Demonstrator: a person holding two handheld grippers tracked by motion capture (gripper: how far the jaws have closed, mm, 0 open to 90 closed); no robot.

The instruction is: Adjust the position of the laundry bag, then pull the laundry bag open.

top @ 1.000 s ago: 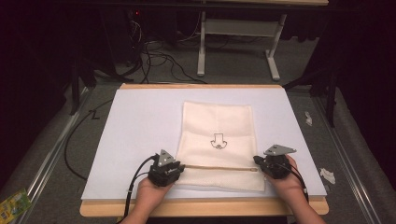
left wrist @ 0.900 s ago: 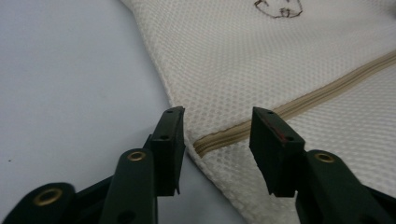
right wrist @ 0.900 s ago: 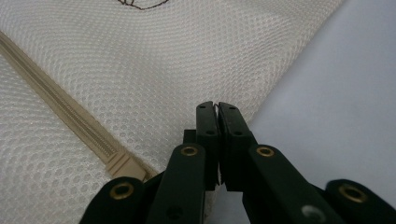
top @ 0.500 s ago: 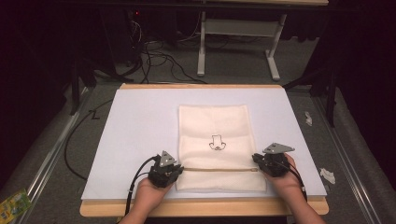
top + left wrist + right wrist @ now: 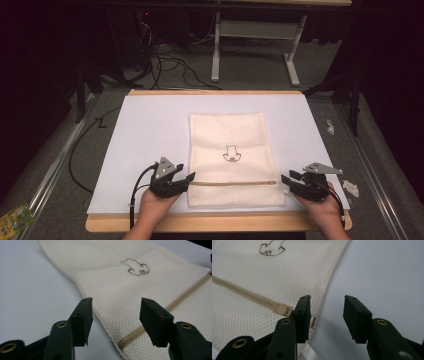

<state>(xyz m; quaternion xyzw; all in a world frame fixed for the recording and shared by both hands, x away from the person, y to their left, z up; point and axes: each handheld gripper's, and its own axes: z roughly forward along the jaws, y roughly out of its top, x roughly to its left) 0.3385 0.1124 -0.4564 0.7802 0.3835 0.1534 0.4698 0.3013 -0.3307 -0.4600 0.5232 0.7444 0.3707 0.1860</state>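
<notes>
My two claws have just let go of the mesh bag [image 5: 231,159] and slid out to its sides; a second ago they pinched it at the two ends of the zipper [image 5: 232,183]. The bag now lies flat in the middle of the white sheet [image 5: 150,130], with its little drawing [image 5: 231,153] facing up. My left claw [image 5: 187,180] is open and empty, right at the bag's left edge. My right claw [image 5: 287,180] is open and empty too, just past the right edge, near the zipper pull [image 5: 282,309]. I think my job now is to lift both claws away softly, so the bag stays smooth. The sheet covers a wooden desk [image 5: 215,222]. Around it I see grey floor, dark cables [image 5: 165,62] and a white stand [image 5: 255,45].
</notes>
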